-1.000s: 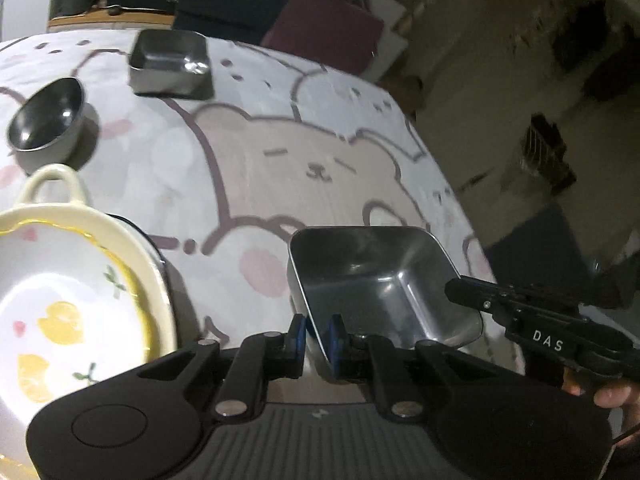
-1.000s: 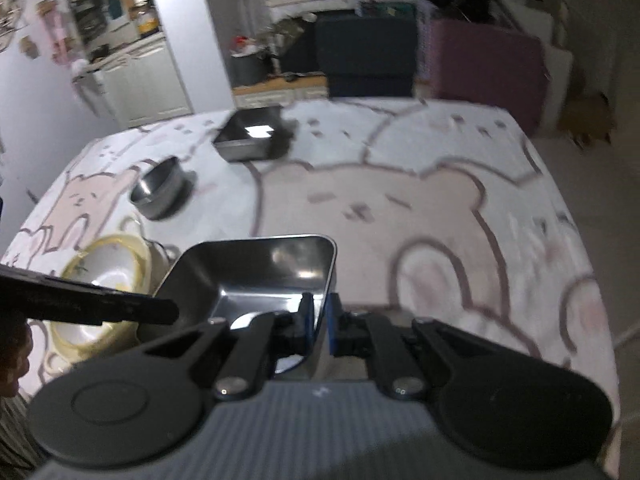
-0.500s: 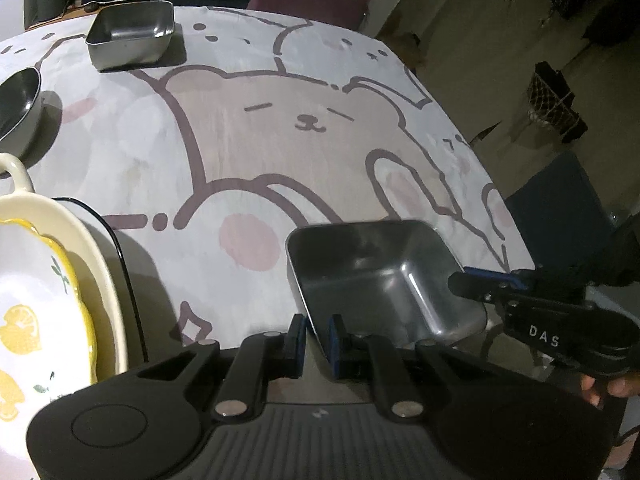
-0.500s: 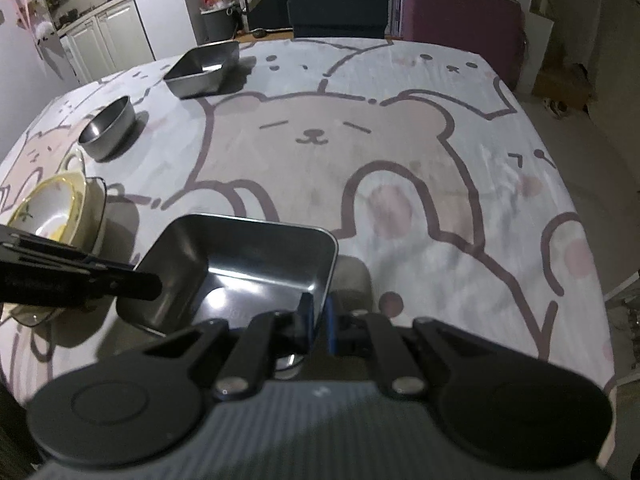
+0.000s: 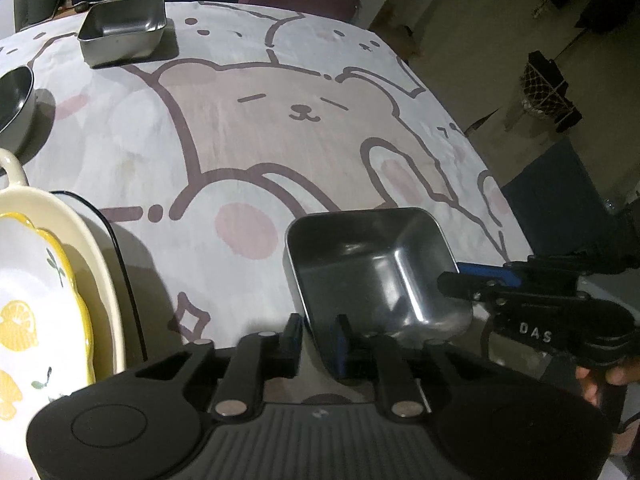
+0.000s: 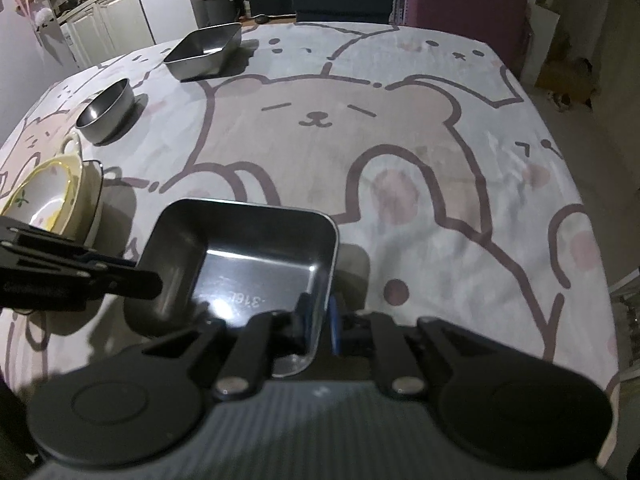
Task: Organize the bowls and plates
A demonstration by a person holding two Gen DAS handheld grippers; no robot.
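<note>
Left wrist view. Left gripper [image 5: 318,334] astride near wall of square steel tray [image 5: 372,268], jaws opening, a gap showing at the outer pad, grip coming off. Tray resting on bear-print tablecloth [image 5: 248,120] near the front edge. Right gripper [image 5: 472,280] reaching the tray's right rim from the side. Lemon-pattern dish [image 5: 44,300] stacked at left, cut off by the frame; round steel bowl [image 5: 16,100] only partly in frame; second steel tray [image 5: 122,30] at the far side.

Right wrist view. Right gripper [image 6: 316,320] straddling the near right wall of the square steel tray [image 6: 240,256], jaws opening, pads parting from the wall. Left gripper [image 6: 148,278] at the tray's left rim. Dish stack [image 6: 52,196], round bowl [image 6: 106,112] and far tray [image 6: 204,52] well apart from it.

Judged step: set-down finishing, release under way. Next move calls for both grippers backing clear without dragging the tray, then another piece fetched. Underside contact with cloth hidden; dim light blurs the pad edges.
</note>
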